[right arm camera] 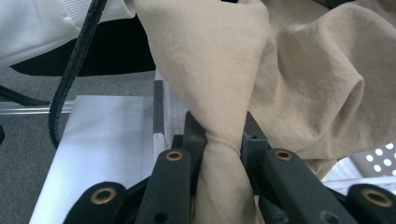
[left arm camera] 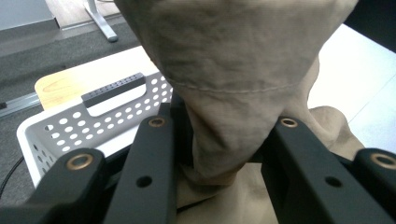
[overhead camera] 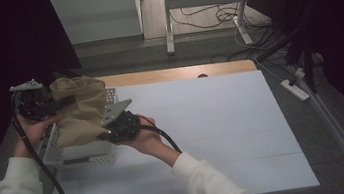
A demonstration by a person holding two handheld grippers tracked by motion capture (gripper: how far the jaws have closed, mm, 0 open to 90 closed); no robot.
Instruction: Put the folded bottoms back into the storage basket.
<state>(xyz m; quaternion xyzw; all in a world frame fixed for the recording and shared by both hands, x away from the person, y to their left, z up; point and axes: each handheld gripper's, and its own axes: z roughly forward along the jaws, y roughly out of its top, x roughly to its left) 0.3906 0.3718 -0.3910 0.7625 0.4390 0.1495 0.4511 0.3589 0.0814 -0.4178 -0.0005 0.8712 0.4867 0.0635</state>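
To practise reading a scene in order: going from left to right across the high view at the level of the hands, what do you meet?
Left gripper → tan cloth, held above the white perforated basket → right gripper → bare white table top → white power strip on the floor.

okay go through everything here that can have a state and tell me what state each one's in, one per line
tan cloth: bunched, lifted, held by both grippers above the basket
white perforated basket: upright on the table, cloth hanging over it
left gripper: shut on a fold of the cloth
right gripper: shut on a hemmed edge of the cloth
white table: bare surface beside the basket
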